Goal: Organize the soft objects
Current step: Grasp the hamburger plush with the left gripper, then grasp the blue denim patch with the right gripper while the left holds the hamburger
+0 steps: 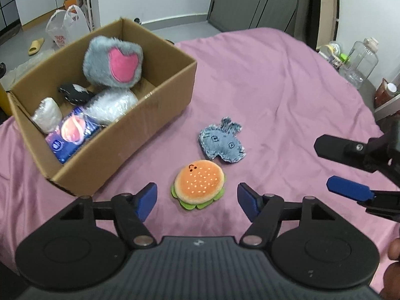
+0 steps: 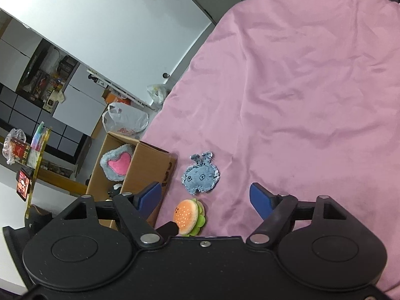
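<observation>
Left claw (image 1: 197,196) spread wide, empty; we see the burger plush (image 1: 198,184) right between its fingers on the pink sheet (image 1: 275,80). Right claw (image 2: 205,197) also spread, empty. Denim bunny (image 1: 222,143) just beyond the burger; cardboard box (image 1: 140,135) ahead-left.

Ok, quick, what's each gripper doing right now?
Left gripper: open, empty, straddling the burger plush.
Right gripper: open, empty.

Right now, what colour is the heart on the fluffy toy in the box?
Pink, on grey fur; clearest in the left wrist view.
</observation>
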Demonstrator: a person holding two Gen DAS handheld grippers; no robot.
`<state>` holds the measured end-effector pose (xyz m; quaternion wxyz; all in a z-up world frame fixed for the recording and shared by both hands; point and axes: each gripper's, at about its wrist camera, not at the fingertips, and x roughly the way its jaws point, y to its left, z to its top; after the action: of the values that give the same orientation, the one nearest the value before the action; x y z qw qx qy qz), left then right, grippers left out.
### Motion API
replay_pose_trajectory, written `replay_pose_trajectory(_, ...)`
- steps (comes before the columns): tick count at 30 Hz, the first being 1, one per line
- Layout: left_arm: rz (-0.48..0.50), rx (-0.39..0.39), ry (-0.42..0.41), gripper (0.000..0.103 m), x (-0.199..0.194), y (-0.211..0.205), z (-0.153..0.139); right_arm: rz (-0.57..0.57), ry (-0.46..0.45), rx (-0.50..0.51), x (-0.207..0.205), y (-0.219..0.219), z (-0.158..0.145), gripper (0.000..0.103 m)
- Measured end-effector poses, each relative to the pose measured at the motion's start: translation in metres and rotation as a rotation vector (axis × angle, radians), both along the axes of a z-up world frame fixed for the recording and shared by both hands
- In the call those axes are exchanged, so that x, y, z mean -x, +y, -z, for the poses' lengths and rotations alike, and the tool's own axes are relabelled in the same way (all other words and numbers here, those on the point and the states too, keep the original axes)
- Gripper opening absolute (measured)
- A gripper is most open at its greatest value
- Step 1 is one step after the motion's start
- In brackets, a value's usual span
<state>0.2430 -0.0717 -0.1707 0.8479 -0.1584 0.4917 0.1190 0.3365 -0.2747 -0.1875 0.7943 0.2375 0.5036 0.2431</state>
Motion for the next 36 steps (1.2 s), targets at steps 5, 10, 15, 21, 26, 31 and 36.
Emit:
replay_pose_trajectory(5,0.0,0.004,0.021,0.07,-0.013,0.003,0.018,-0.021,0.019,0.015,-0.013,0.008,0.009,0.076)
replay_pose_trajectory(10,0.003,0.01,0.049,0.069,-0.026,0.006,0.035,-0.041,0.045,0.025,-0.024,0.017,0.02,0.074)
replay_pose_trajectory(15,0.017,0.035,0.08,0.05,-0.034,0.007,0.051,-0.058,0.079,0.045,-0.031,0.023,0.033,0.071)
replay_pose_trajectory(21,0.024,0.045,0.061,0.041,-0.033,0.01,0.044,-0.08,0.106,0.072,-0.04,0.032,0.043,0.067)
replay_pose_trajectory(26,0.023,0.057,0.048,0.041,-0.028,0.015,0.034,-0.107,0.111,0.084,-0.044,0.042,0.046,0.067)
replay_pose_trajectory(31,0.021,0.085,0.047,0.041,-0.023,0.023,0.028,-0.12,0.12,0.106,-0.05,0.054,0.05,0.069)
replay_pose_trajectory(36,0.02,0.105,0.043,0.041,-0.016,0.033,0.022,-0.127,0.107,0.138,-0.055,0.069,0.054,0.07)
